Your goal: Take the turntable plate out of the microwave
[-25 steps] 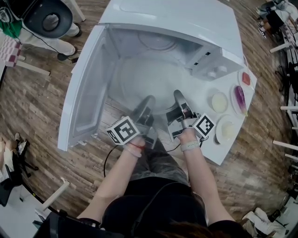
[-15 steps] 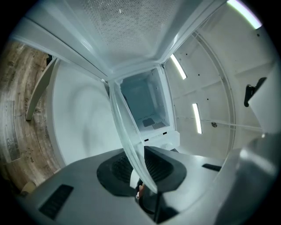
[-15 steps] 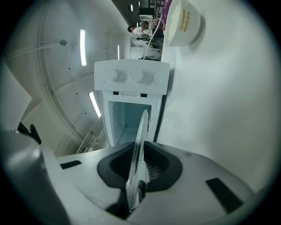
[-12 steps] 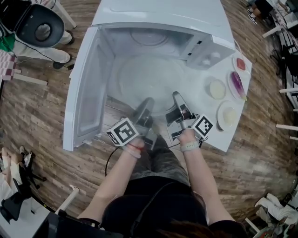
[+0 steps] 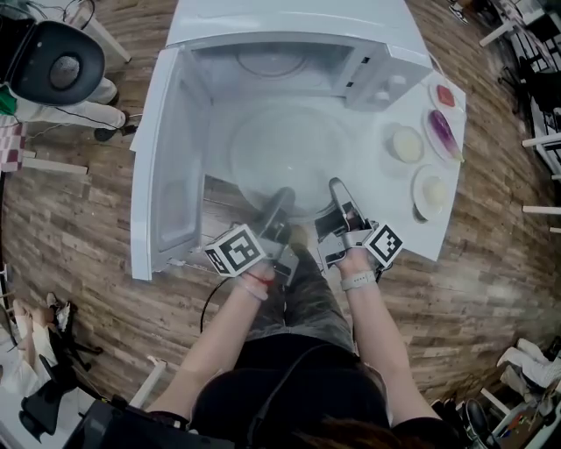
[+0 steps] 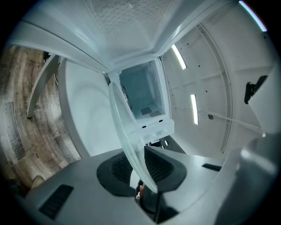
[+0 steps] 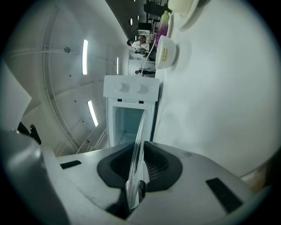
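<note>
The clear glass turntable plate (image 5: 285, 153) lies level at the mouth of the open white microwave (image 5: 289, 22); its near rim reaches out toward me. My left gripper (image 5: 279, 203) is shut on the near rim left of centre. My right gripper (image 5: 338, 191) is shut on the rim right of centre. In the left gripper view the plate (image 6: 125, 127) runs edge-on between the pads of the left gripper (image 6: 139, 171), toward the microwave cavity (image 6: 142, 94). The right gripper view shows the plate's edge (image 7: 139, 136) clamped in the right gripper (image 7: 137, 173).
The microwave door (image 5: 171, 167) hangs open on the left. Its knob panel (image 5: 390, 88) is on the right. On the white table (image 5: 438, 237) to the right stand dishes: a cream bowl (image 5: 407, 144), a plate with an aubergine (image 5: 443, 133) and another bowl (image 5: 431, 190). Wooden floor surrounds.
Both grippers have drawn back toward me with the plate, which has slid from deep in the cavity out to its mouth. Both grips have stayed shut.
</note>
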Action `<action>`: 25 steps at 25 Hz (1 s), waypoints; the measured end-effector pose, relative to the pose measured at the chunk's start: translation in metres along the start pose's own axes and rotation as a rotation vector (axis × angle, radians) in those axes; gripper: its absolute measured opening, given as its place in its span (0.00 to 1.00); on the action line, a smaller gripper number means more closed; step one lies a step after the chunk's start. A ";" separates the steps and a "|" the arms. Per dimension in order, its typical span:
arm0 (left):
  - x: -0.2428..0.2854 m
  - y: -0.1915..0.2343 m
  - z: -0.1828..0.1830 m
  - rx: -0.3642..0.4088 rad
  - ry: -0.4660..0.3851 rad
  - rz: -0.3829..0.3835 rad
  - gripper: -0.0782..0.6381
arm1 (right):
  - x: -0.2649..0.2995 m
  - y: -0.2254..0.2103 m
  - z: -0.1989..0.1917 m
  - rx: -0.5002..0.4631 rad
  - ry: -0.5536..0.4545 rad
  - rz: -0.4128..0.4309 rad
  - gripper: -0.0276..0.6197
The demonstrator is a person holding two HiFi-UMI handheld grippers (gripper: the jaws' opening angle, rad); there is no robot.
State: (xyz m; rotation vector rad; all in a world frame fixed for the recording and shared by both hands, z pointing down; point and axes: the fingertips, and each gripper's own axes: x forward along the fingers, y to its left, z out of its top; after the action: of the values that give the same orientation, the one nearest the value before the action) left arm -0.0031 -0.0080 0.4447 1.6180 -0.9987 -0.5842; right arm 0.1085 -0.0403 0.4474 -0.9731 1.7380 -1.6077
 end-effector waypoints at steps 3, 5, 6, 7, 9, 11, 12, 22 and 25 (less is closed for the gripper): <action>-0.007 0.007 -0.006 0.008 0.023 0.004 0.19 | -0.009 -0.003 -0.005 0.002 -0.023 -0.001 0.12; -0.010 0.009 -0.011 0.009 0.038 0.005 0.19 | -0.015 -0.006 -0.008 0.008 -0.039 -0.005 0.12; -0.010 0.009 -0.014 0.006 0.046 0.003 0.19 | -0.018 -0.008 -0.009 0.012 -0.046 -0.010 0.12; -0.011 0.009 -0.017 0.003 0.054 0.001 0.19 | -0.022 -0.010 -0.009 0.015 -0.053 -0.017 0.12; -0.012 0.013 -0.022 0.003 0.067 0.002 0.19 | -0.028 -0.015 -0.009 0.015 -0.065 -0.028 0.12; -0.013 0.016 -0.027 0.005 0.078 0.003 0.19 | -0.034 -0.018 -0.010 0.014 -0.076 -0.031 0.12; -0.014 0.016 -0.030 0.004 0.082 0.001 0.19 | -0.037 -0.019 -0.010 0.013 -0.080 -0.033 0.12; -0.016 0.017 -0.057 0.002 0.134 -0.007 0.20 | -0.067 -0.032 -0.008 0.022 -0.133 -0.055 0.12; -0.015 0.019 -0.065 0.003 0.155 -0.005 0.20 | -0.075 -0.037 -0.006 0.026 -0.150 -0.060 0.12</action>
State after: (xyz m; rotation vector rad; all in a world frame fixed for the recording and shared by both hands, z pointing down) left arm 0.0348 0.0391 0.4800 1.6425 -0.8815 -0.4531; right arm 0.1513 0.0238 0.4798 -1.1129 1.5966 -1.5482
